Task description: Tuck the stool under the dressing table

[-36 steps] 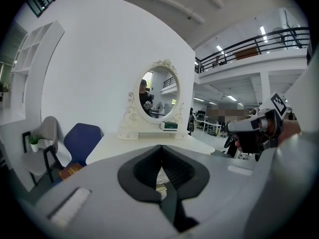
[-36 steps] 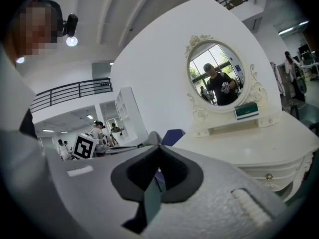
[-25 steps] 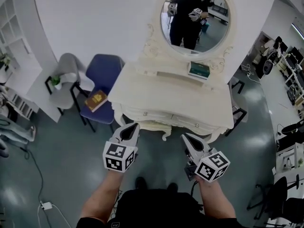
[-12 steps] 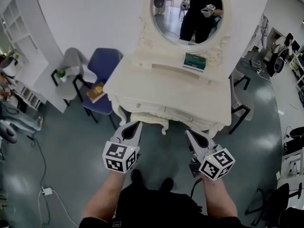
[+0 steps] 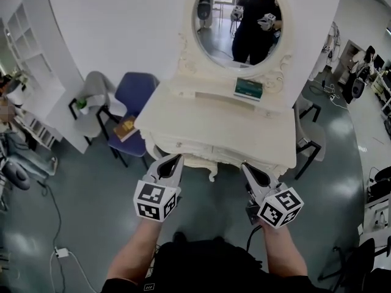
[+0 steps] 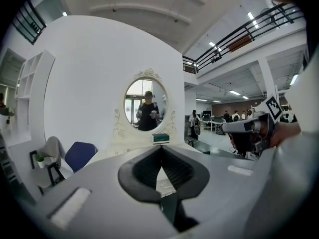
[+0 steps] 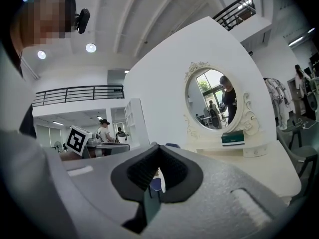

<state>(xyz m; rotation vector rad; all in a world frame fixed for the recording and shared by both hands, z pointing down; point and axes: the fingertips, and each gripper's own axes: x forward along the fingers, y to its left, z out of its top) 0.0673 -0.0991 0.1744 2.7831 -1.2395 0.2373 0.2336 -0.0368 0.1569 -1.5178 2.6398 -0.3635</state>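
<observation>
The cream dressing table (image 5: 208, 124) with its oval mirror (image 5: 239, 20) stands straight ahead in the head view. Under its front edge a cream piece with a curved leg (image 5: 204, 163) shows, apparently the stool, mostly hidden by the tabletop. My left gripper (image 5: 174, 159) and right gripper (image 5: 246, 166) hover side by side just in front of that edge, both shut and holding nothing. In the left gripper view the left gripper (image 6: 160, 149) points at the table (image 6: 114, 151) and mirror. The right gripper (image 7: 157, 147) faces the tabletop (image 7: 259, 166) from its side.
A blue chair (image 5: 135, 90) with a book (image 5: 126, 127) and a grey chair (image 5: 91, 90) stand left of the table beside a white shelf unit (image 5: 30, 54). A black-framed chair (image 5: 308, 136) stands to the right. A green box (image 5: 248, 89) lies under the mirror. Cable runs across the floor (image 5: 61, 252).
The head view has swung so the table and mirror sit further left and more square on. Both grippers stay shut, in nearly the same place before the table's front edge.
</observation>
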